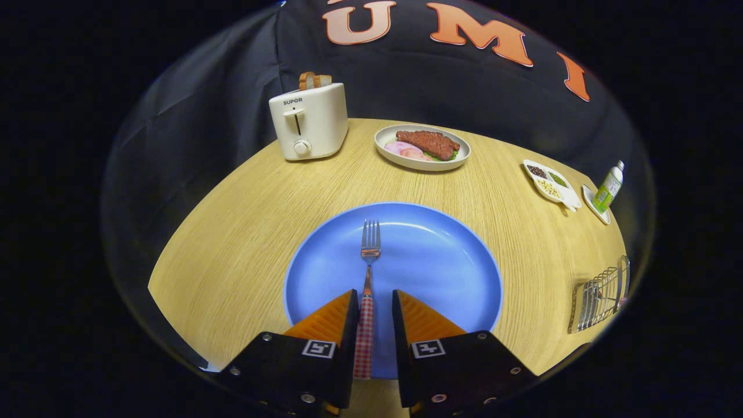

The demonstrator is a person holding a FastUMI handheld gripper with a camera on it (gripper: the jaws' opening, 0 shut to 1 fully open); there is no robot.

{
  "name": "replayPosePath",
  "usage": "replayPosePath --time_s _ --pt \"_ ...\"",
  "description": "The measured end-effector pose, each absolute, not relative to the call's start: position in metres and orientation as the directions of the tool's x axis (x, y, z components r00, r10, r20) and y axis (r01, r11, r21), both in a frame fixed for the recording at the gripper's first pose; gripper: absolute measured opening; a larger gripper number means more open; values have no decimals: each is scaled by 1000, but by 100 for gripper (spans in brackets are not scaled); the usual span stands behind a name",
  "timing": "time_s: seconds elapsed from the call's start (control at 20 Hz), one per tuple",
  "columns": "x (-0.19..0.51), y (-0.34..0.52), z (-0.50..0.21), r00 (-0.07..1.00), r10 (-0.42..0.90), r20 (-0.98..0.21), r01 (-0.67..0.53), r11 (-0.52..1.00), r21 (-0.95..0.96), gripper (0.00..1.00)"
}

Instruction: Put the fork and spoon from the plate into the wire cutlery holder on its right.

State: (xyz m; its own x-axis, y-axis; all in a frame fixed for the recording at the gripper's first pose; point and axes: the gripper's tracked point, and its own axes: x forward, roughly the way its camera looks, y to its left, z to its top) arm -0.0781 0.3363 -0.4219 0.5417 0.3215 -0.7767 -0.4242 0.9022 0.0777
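- Round light-wood table (244, 232) against the black cloth wall, with a white toaster (309, 121) and a plate of steak (422, 146) at the back.
- Silver fork with a red checked handle (366, 290) lies on the big blue plate (441, 261) — tines pointing away.
- Gripper (374, 302) fingers straddle the handle; can't tell if they're actually pressing.
- Wire cutlery holder (601, 293) sits off right of the plate.

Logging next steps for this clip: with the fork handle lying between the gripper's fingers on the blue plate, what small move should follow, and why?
Probably close the gripper. The fork lies on the blue plate, its checked handle running between the fingers, nearer one than the other, with a gap showing, so it looks not yet clamped. The wire cutlery holder waits to the right.
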Motion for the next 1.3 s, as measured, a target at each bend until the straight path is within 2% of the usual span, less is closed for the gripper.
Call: replayPosePath --time_s 0.15,0.4,0.85,1.3 --pt "-83 338 -431 527 326 -784 -431 898 84 19" --pt "-78 338 -420 534 371 -760 -410 900 152 10" --pt "-48 288 -338 639 382 -668 -379 912 159 9" --pt "-24 204 -257 754 308 -580 -316 944 90 9"
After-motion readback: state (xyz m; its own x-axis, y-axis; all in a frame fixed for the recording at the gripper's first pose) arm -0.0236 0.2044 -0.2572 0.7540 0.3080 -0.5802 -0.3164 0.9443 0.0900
